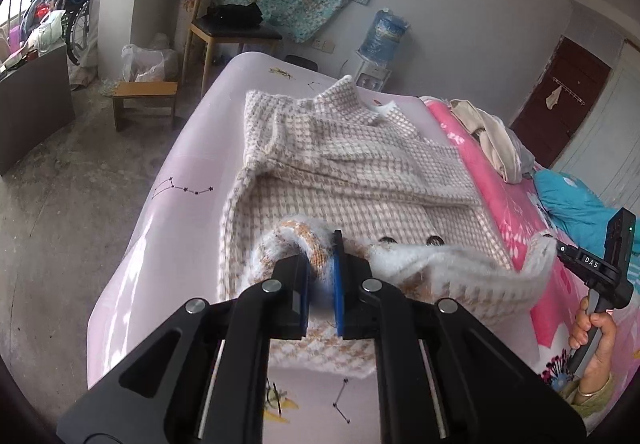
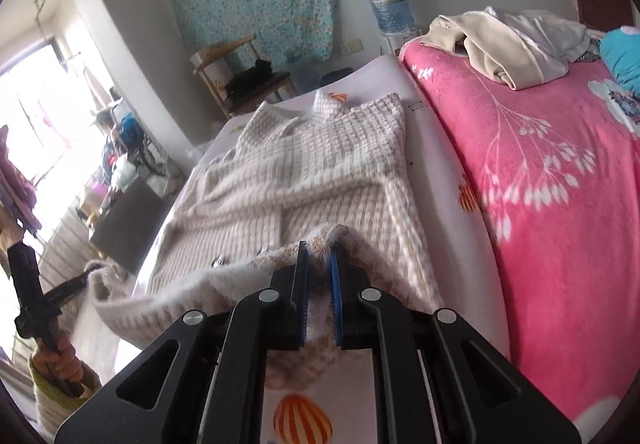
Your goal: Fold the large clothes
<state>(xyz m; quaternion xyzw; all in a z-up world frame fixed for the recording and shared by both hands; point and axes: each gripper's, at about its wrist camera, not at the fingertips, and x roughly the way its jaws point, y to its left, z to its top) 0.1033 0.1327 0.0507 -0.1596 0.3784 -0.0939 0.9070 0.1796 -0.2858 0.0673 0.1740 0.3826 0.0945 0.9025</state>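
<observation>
A fuzzy beige-and-white checked sweater [image 1: 340, 164] lies on the pale pink bed sheet [image 1: 180, 212], collar at the far end, sleeves folded across its body. My left gripper [image 1: 322, 244] is shut on the near hem at its left corner and holds it raised. My right gripper [image 2: 319, 254] is shut on the same hem at its right corner; it also shows at the right edge of the left wrist view [image 1: 560, 246]. The sweater [image 2: 312, 164] fills the middle of the right wrist view, its lifted hem stretched between both grippers, with the left gripper [image 2: 86, 278] at the left.
A pink floral blanket [image 2: 540, 172] covers the bed to the right, with cream clothes [image 2: 500, 44] and a blue item [image 1: 572, 204] piled on it. A wooden chair [image 1: 228, 24], a small stool [image 1: 144, 100], a water dispenser [image 1: 380, 40] and floor clutter stand beyond the bed.
</observation>
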